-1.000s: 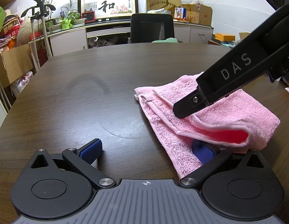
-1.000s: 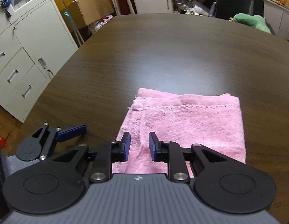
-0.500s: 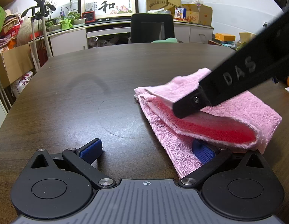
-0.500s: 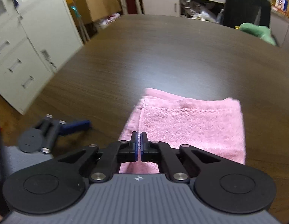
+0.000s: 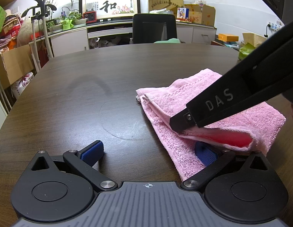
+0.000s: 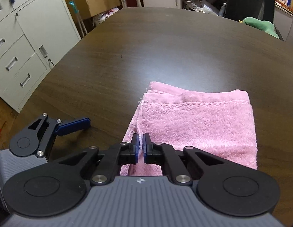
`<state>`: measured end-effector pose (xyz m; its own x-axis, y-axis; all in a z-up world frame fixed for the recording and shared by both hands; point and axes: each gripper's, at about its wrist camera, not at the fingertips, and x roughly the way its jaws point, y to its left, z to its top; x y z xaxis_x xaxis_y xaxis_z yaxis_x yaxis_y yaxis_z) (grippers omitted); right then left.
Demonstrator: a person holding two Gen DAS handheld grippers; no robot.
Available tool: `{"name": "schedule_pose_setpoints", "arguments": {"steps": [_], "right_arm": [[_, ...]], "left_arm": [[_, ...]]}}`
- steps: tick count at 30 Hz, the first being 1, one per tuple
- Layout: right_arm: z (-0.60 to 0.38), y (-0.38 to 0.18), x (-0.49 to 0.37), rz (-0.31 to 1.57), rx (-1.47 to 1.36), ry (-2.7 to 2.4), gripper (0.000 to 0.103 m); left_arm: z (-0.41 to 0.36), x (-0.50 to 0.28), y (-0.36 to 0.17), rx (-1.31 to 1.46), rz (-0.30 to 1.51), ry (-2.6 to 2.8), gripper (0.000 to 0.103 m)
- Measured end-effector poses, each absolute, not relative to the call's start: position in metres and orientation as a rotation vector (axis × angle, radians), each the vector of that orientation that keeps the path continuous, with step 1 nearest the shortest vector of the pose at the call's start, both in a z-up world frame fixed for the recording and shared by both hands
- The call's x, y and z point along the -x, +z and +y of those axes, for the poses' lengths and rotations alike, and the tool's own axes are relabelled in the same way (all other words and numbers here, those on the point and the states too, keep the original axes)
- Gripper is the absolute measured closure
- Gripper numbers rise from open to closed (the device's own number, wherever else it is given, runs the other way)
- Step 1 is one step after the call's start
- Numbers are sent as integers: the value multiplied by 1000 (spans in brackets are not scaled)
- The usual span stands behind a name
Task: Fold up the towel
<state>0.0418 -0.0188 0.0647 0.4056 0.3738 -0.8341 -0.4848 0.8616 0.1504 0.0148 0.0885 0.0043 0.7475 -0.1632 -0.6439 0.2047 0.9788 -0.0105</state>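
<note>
Right gripper is pinching the near-left edge of a pink folded towel, lifting its top layer (red-lit gap showing underneath) on a dark wood table. Left gripper is sitting wide apart, w/ one blue pad under the towel's near edge.

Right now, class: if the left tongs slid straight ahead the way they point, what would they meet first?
Mostly bare table: the open left tongs point across it, one pad already tucked under the pink towel. That side would likely push into the towel first, though depth is hard to judge.
</note>
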Motion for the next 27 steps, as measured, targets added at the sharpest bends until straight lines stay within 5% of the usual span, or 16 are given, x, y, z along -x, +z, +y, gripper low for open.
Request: {"name": "schedule_pose_setpoints", "arguments": {"steps": [19, 22, 27], "right_arm": [[-24, 76, -44, 1046, 85, 549, 76], [-19, 76, -41, 1051, 113, 558, 61], [-4, 73, -34, 1049, 212, 545, 59]], "left_arm": [[89, -14, 5, -62, 698, -201, 0], [89, -14, 5, -61, 698, -201, 0], [89, -13, 5, -62, 698, -201, 0]]}}
